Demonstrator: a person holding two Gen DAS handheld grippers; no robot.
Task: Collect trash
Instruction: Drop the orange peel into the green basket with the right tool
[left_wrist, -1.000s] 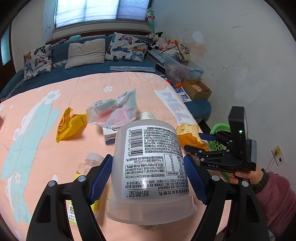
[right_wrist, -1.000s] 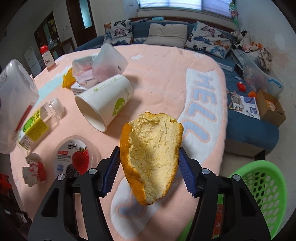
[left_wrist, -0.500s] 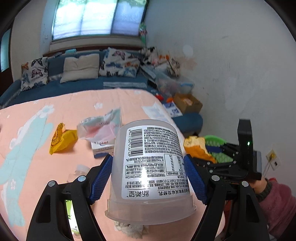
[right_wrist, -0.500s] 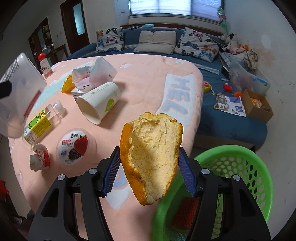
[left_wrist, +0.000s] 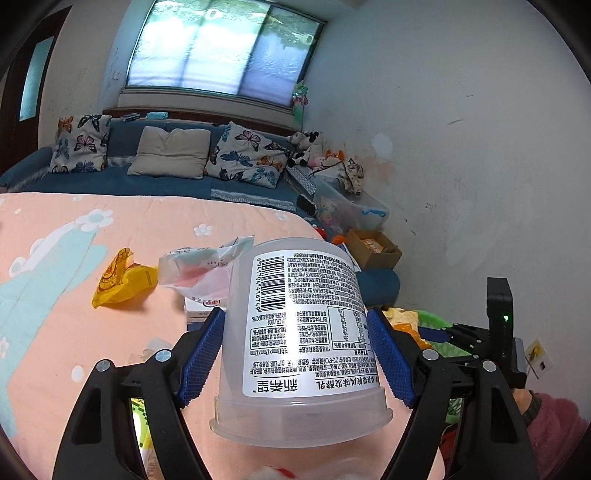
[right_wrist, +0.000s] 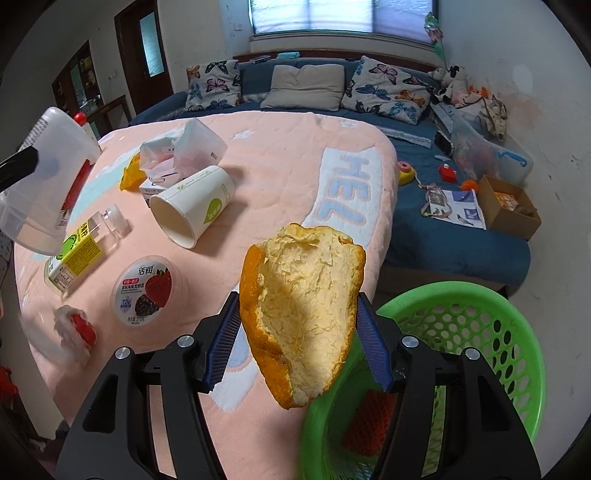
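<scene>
My left gripper (left_wrist: 295, 354) is shut on a clear plastic yogurt tub (left_wrist: 299, 343), upside down, held above the pink table cover (left_wrist: 55, 314); the tub also shows in the right wrist view (right_wrist: 48, 177). My right gripper (right_wrist: 295, 343) is shut on a large orange peel (right_wrist: 301, 314) and holds it above the near rim of the green basket (right_wrist: 480, 332). The right gripper (left_wrist: 443, 334) and the peel (left_wrist: 402, 319) show past the tub in the left wrist view.
On the table lie a paper cup (right_wrist: 192, 205), a small bottle (right_wrist: 81, 247), a yogurt lid (right_wrist: 147, 291), crumpled tissue (right_wrist: 75, 330), a yellow wrapper (left_wrist: 122, 278) and a plastic bag (left_wrist: 203, 271) on a box. A blue sofa (right_wrist: 443, 229) stands behind.
My right gripper has carried the peel from above the table to the right, over the green basket's rim. My left gripper has lifted the tub higher and tilted upward.
</scene>
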